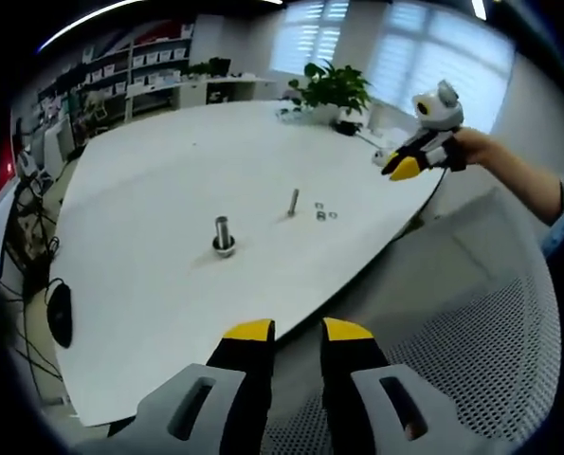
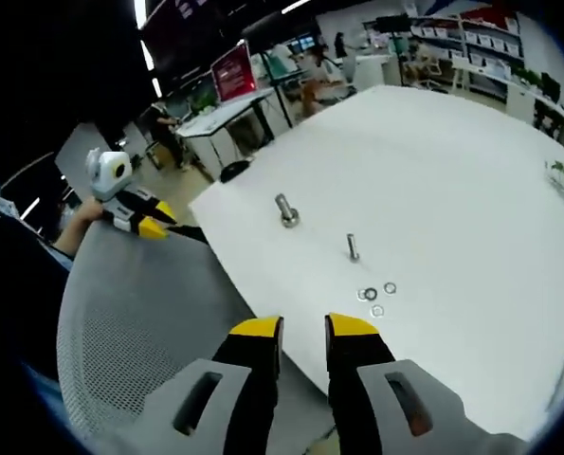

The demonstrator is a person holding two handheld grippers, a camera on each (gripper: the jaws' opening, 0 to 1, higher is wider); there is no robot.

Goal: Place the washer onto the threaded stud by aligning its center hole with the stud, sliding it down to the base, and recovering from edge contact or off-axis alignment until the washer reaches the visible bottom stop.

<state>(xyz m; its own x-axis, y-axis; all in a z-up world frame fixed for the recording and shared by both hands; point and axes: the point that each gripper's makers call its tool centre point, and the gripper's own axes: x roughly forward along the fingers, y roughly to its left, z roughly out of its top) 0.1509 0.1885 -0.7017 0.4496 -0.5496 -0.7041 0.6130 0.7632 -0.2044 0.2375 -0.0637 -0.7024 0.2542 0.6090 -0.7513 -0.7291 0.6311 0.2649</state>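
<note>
My left gripper (image 1: pixel 298 334), yellow-tipped, hangs narrowly parted and holding nothing over the grey mesh chair back (image 1: pixel 490 322), short of the white table (image 1: pixel 149 190). Ahead on the table, left to right: a thick steel bolt (image 1: pixel 224 234), the slim threaded stud (image 1: pixel 294 201), then small steel washers (image 1: pixel 321 213). My right gripper (image 2: pixel 303 332), likewise narrow and holding nothing, points at the washers, well apart.

white table (image 1: pixel 168 284) ahead of the claw | grey mesh chair back (image 1: pixel 509 332) right beside the claw, at its lower right | potted plant (image 1: pixel 334 90) far ahead, at table's far edge | shelves (image 1: pixel 139 66) beyond, upper left | black mouse (image 1: pixel 60 315) left of the claw
</note>
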